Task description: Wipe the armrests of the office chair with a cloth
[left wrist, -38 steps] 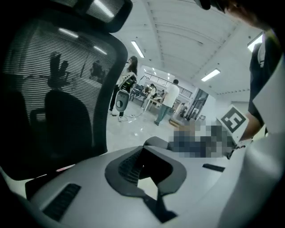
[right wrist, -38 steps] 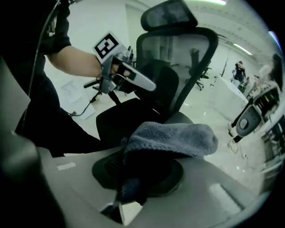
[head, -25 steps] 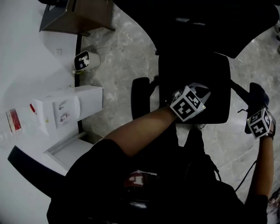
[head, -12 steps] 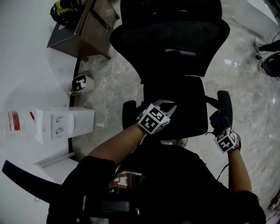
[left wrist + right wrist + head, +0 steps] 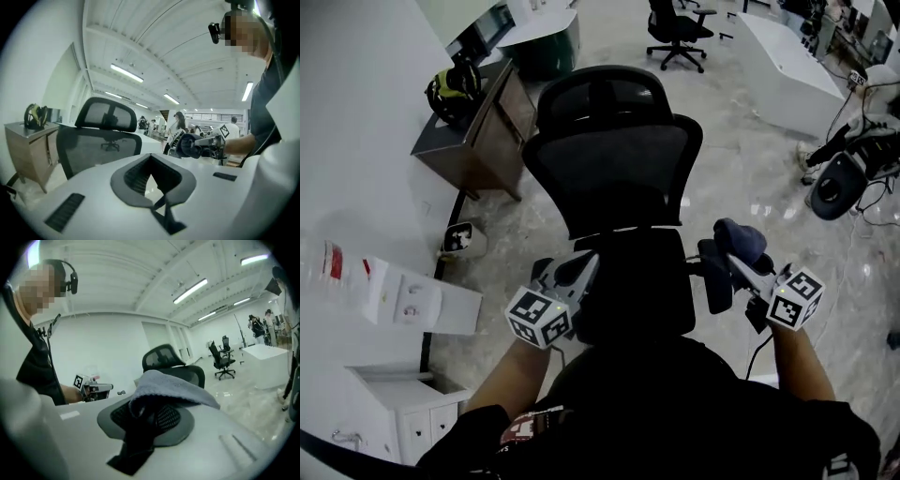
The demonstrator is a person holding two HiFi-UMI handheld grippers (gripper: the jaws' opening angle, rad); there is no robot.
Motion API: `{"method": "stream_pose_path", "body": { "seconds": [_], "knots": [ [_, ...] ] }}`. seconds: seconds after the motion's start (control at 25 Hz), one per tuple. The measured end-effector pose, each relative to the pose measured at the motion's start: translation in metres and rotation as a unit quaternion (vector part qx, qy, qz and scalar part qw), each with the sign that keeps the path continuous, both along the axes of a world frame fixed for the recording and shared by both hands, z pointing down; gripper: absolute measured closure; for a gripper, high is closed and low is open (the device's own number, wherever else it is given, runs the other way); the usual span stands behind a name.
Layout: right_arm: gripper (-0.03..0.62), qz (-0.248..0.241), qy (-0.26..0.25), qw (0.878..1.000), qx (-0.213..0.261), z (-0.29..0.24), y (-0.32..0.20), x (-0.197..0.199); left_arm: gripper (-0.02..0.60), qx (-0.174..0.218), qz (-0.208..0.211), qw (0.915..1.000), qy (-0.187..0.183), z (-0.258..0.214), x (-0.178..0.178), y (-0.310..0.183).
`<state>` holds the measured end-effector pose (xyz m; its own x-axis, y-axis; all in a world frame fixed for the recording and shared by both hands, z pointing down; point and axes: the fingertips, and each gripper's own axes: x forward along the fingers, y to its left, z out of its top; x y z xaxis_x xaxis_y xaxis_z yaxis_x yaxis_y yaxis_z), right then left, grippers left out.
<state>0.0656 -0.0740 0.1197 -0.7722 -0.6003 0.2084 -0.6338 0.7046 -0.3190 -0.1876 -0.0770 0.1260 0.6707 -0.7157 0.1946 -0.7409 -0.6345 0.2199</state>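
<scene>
right claw (image 5: 739, 260) lifted off the armrest (image 5: 715, 278), cloth (image 5: 741, 238) clamped.

I can read no words or numbers anywhere; the red label (image 5: 336, 263) at the left edge is too blurred

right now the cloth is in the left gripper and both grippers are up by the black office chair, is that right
Not quite. The cloth is in the right gripper, not the left one. The right gripper view shows it clamped between those jaws, while the left gripper has nothing in its jaws. Both grippers are indeed up by the black office chair.
</scene>
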Motion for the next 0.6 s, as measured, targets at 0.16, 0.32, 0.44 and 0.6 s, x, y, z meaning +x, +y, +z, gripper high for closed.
{"method": "stream_pose_path", "body": {
  "seconds": [0.16, 0.32, 0.44, 0.6],
  "knots": [
    [0.514, -0.008, -0.032, 0.998, 0.046, -0.055, 0.007, -0.025, 0.586, 0.038, -0.049, 0.998, 0.011, -0.047, -0.047, 0.016],
    [0.514, 0.002, -0.034, 0.998, 0.06, -0.074, 0.012, -0.043, 0.586, 0.069, -0.062, 0.9954, 0.024, -0.087, -0.076, 0.031],
    [0.516, 0.016, -0.034, 0.998, 0.059, -0.074, 0.015, -0.065, 0.586, 0.08, -0.064, 0.9945, 0.024, -0.104, -0.106, 0.039],
    [0.517, 0.018, -0.016, 0.998, 0.064, -0.075, 0.013, -0.088, 0.586, 0.074, -0.07, 0.9943, 0.029, -0.102, -0.134, 0.039]
  ]
}}
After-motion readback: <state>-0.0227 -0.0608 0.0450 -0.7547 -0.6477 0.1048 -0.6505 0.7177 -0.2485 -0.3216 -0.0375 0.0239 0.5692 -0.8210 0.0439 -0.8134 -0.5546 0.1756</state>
